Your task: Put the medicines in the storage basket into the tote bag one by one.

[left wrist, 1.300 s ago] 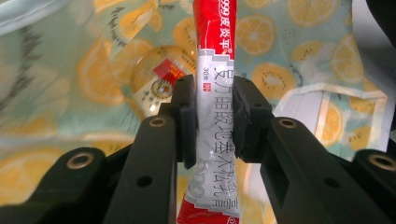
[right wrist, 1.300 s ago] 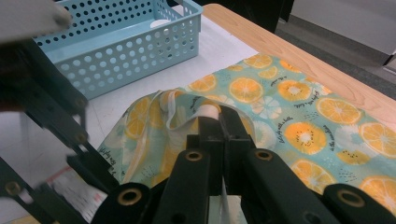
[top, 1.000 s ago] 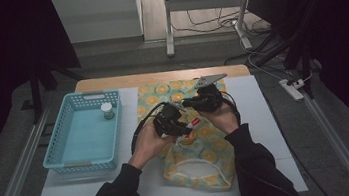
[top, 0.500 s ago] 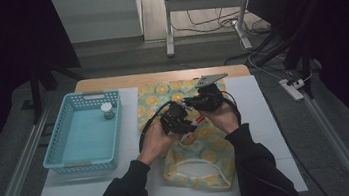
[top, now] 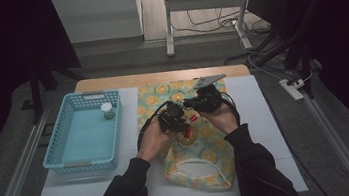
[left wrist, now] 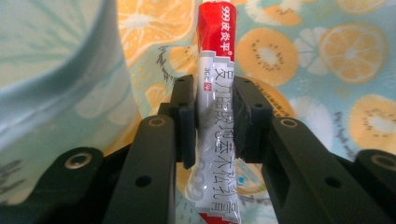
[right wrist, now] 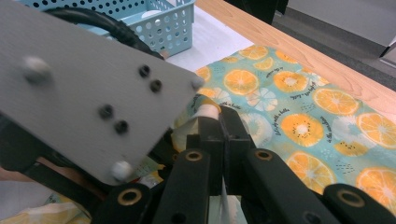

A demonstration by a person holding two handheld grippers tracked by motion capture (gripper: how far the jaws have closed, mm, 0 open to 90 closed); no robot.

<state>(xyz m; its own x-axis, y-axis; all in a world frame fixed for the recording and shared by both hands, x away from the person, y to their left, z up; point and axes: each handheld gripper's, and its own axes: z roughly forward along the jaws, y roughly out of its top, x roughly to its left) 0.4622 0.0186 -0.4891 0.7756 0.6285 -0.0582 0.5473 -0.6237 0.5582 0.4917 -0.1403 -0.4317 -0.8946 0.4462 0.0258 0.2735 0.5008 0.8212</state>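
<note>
Room: dark around, cables on the floor behind; wooden counter (top: 160, 77) with a white mat and a fruit-print cloth bag (top: 198, 163) lying on it.
Basket: light blue basket (top: 84, 134) at the left of the counter, a small white-cap bottle (top: 107, 110) in its far corner, well apart from the hands.
Change: vs. one sec ago the left gripper (top: 178, 120) has come down a bit and toward the right gripper (top: 203, 100); they are now near each other over the bag. Right hand kept its place.
Meaning: prob. the tube is being brought to the bag mouth, so the step in hand looks like putting it inside; not yet done, tube is above the cloth.
Left jaws: partly closed, pads pressing both sides of the ointment tube (left wrist: 215, 107); tube stands upright between them, red end up.
Right jaws: fully together, pinching a fold of the bag's cloth (right wrist: 198, 122), holding the edge up, it seems.
Tube place: in the left jaws, over the orange-slice print, just beside the bag's pale lining (left wrist: 51, 70).
Writing: red band reads "999" plus Chinese characters; the grey-white body has a column of bigger Chinese characters and a small mark like "3G", too small to be sure. The cloth has small script text near the fruit slices, not readable.
</note>
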